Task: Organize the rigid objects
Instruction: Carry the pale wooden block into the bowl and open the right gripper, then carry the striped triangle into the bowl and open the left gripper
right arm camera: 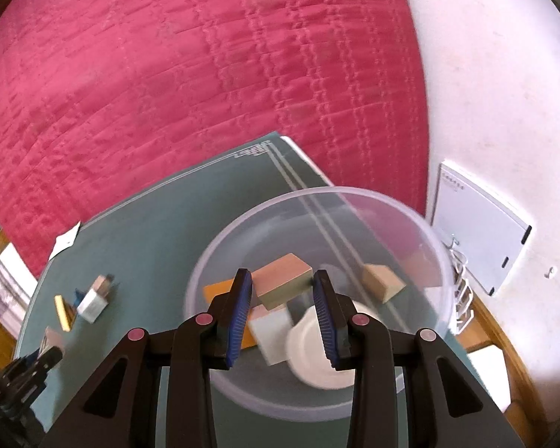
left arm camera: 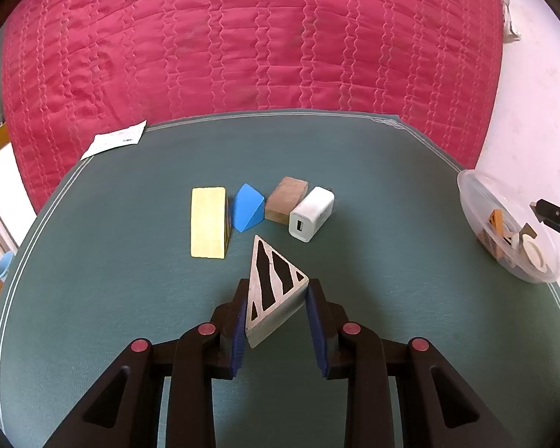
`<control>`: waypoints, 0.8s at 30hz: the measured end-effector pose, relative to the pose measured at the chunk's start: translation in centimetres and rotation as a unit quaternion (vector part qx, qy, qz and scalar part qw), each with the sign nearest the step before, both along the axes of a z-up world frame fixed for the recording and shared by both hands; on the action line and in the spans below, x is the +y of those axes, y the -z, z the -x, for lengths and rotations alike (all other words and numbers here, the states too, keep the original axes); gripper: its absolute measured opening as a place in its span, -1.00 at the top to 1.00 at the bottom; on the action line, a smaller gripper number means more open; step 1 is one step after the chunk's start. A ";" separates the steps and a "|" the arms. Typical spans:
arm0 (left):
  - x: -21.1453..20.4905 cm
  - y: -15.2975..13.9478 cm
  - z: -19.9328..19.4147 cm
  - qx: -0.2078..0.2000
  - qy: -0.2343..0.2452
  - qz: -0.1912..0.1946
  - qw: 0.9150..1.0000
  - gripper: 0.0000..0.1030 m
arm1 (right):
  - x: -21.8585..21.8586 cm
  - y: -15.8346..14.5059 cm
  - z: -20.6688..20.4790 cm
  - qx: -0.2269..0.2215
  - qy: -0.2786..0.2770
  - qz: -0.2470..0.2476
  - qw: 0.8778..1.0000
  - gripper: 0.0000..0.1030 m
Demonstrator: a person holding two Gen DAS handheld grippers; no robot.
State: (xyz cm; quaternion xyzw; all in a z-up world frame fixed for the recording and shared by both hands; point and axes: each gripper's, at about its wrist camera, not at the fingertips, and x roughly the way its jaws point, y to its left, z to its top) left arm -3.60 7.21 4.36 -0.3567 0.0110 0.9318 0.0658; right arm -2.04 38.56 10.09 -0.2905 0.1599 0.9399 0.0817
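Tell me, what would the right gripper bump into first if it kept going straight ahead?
Probably the pinkish-tan block lying in the clear plastic bowl. The right gripper points down into the bowl, and that block shows right between its fingers. Depth is hard to judge, so the white block below it might come first.

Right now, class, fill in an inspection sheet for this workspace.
Surface: green mat, flat.
Job's things: yellow block, blue wedge, brown block, white charger loose on it; clear bowl holds more blocks.
Clutter: paper slip at mat's edge.
Grippers: left gripper shut on striped wedge; right gripper shut on tan block, over the bowl.
Cables: nothing seen.
Surroundings: red quilt, white wall.
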 end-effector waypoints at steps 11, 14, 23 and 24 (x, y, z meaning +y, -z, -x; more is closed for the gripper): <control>1.6 -0.8 0.1 0.006 0.015 0.013 1.000 0.41 | 2.8 1.1 0.9 0.002 0.044 0.003 0.999 0.11; 2.4 -1.2 0.2 0.010 0.022 0.017 1.000 0.41 | 2.7 1.2 0.0 0.007 0.054 -0.008 0.998 0.11; 5.7 -2.7 1.2 0.016 0.065 0.009 0.998 0.41 | 2.0 0.4 -3.2 0.040 0.093 -0.053 0.993 0.11; 6.1 -2.9 1.3 0.018 0.071 0.009 0.997 0.41 | 1.9 0.5 -3.4 0.042 0.095 -0.056 0.993 0.11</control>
